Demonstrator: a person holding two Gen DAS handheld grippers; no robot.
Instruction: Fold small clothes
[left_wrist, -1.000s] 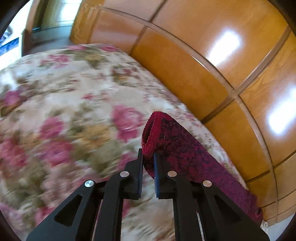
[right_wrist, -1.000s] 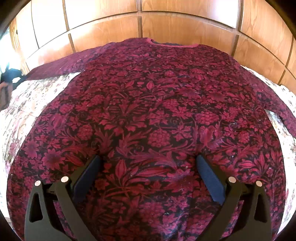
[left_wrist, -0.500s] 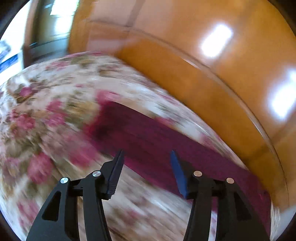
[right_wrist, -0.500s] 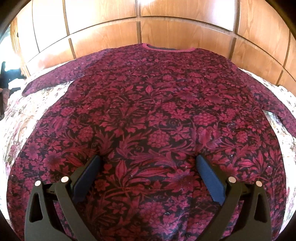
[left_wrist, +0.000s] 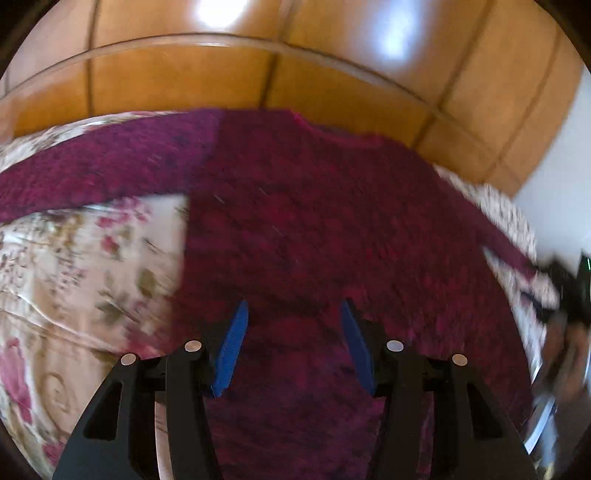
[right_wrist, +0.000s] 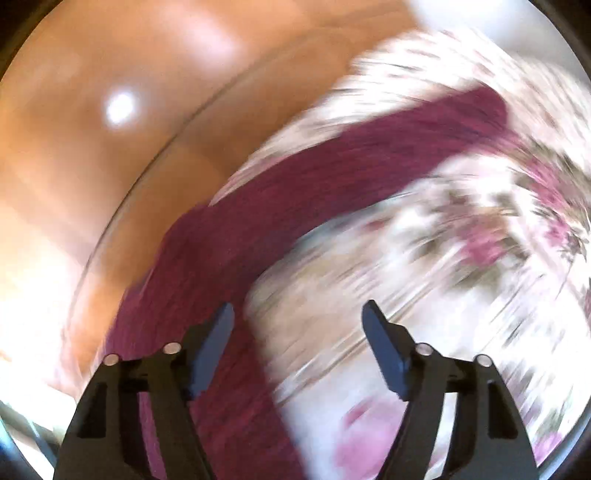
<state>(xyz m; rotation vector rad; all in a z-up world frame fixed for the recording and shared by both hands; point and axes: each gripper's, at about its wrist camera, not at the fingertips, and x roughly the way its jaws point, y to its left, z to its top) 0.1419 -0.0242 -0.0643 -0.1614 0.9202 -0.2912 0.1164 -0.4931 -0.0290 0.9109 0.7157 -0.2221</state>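
Apparently no fold made yet: top lies spread flat on bed.
Left wrist view: left gripper (left_wrist: 293, 338) over the dark red top (left_wrist: 314, 229), jaws apart, nothing between them; one sleeve (left_wrist: 96, 173) stretched out across the flowered bedspread (left_wrist: 66, 266) by the wooden headboard (left_wrist: 177, 77). Right wrist view, blurred: right gripper (right_wrist: 297, 341) jaws closing, empty; other sleeve (right_wrist: 332, 173) extended. Both sleeves and body remain to fold.

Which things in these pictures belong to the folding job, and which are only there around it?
For the job:
- dark red patterned top, spread flat
- its sleeve, lying stretched out
- left hand-held gripper, nothing held
- right hand-held gripper, jaws closing, nothing between them

Only around:
- flowered bedspread
- wooden headboard
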